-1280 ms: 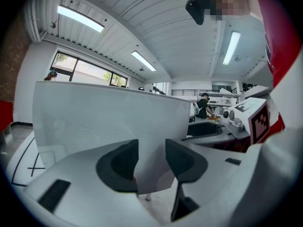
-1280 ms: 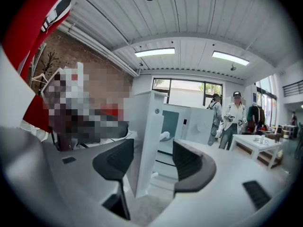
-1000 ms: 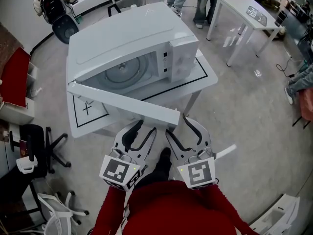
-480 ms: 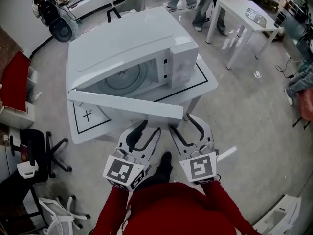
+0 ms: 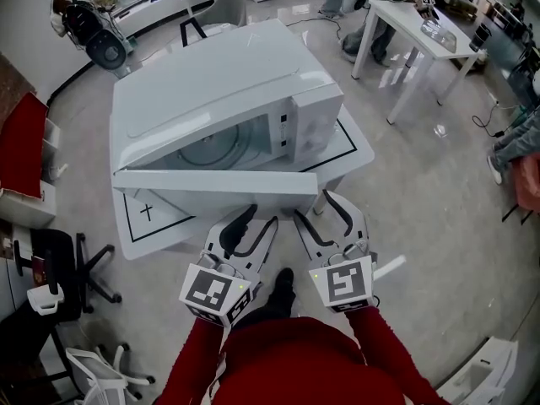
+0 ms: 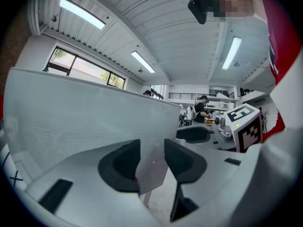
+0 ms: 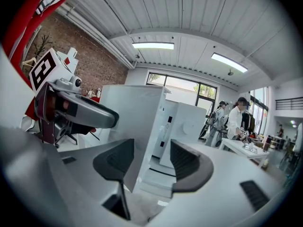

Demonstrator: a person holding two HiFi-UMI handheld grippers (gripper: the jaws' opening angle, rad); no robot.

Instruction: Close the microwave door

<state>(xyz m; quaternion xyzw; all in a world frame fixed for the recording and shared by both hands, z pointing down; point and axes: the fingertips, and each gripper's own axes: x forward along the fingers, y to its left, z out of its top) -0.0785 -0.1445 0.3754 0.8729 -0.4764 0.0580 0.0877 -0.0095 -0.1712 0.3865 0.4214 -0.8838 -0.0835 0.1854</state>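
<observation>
Both grippers have moved forward to the open door point(image 5: 219, 194), which has swung a little closer to the microwave point(image 5: 219, 74) on the low table point(image 5: 354, 142). The left gripper's point(image 5: 260, 218) jaws have just been closing slightly but stay spread, with the door's corner showing in their gap, unpinched. The right gripper's point(image 5: 314, 207) jaws are spread, framing the door's free edge.

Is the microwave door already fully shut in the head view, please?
No, the door stands swung out from the microwave, leaving the turntable inside open to view.
</observation>
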